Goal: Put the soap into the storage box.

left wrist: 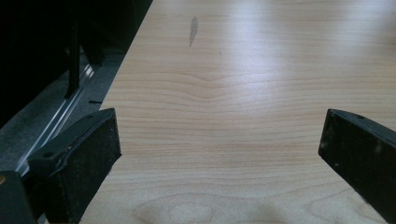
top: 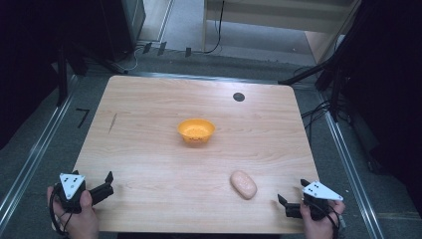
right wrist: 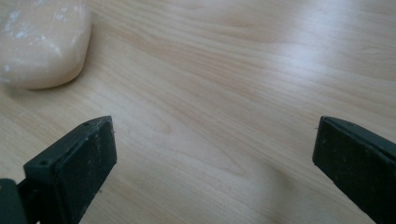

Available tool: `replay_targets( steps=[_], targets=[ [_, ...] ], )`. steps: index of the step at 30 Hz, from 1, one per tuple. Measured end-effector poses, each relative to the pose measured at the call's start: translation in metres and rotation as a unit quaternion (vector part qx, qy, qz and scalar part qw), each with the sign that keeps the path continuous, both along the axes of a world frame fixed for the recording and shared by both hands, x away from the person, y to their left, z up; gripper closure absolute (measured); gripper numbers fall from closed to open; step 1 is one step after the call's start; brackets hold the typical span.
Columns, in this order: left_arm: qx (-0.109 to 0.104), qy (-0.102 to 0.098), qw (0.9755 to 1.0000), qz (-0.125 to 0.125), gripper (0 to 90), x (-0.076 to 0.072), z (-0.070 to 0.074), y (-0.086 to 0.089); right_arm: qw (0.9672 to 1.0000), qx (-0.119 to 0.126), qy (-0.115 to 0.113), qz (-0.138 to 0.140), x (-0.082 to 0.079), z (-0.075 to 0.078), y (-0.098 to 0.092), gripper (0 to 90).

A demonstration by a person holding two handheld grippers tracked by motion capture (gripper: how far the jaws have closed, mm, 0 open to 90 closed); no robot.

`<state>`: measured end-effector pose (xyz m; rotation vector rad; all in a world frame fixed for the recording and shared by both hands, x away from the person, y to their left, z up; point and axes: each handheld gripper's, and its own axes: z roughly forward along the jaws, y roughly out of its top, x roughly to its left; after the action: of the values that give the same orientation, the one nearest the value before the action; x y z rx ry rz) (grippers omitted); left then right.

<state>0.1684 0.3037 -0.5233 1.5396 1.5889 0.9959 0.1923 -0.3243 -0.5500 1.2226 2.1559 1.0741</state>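
In the high view the left gripper [top: 102,185] sat at the lower left of the frame, held in a hand [top: 79,215] over the near corner of the wooden table [top: 149,149]. Its jaws stood wide apart with nothing between them. The left gripper view bore this out: the two black fingers [left wrist: 84,158] rose from the bottom corners of the frame, far apart, with bare wood grain between them and a small dark streak [left wrist: 192,29] on the tabletop near the upper middle.

The right gripper [top: 287,205] sat at the lower right of the high view, held in the other hand [top: 318,224] at the table's near edge. Its jaws were also spread wide and gripped nothing. In the right gripper view its fingers [right wrist: 79,163] stood at the lower left and lower right of the frame, with only tabletop between them, touching no object.

The pale pink bread roll [top: 243,184] lay on the table in the lower middle-right of the high view, near the right gripper but apart from it. In the right gripper view the same bread roll [right wrist: 42,42] filled the upper left corner, clear of the left-hand finger below it.

An orange bowl [top: 196,131] stood near the centre of the high view, well apart from both grippers and from the roll. A small dark round mark [top: 239,96] lay toward the table's far edge, above and right of the bowl.
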Motion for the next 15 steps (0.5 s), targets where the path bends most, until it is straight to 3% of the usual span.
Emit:
replay_targets(
  steps=[6,15],
  targets=[
    [0.005,-0.002,1.0,0.006,0.0,0.0,0.0,-0.001,0.9991,-0.025,0.02,0.026,0.004,0.006,0.005,6.7],
    [0.007,-0.002,1.0,-0.001,0.0,0.0,0.0,-0.002,0.9977,-0.038,0.049,0.028,0.017,0.014,0.01,4.9]
  ],
)
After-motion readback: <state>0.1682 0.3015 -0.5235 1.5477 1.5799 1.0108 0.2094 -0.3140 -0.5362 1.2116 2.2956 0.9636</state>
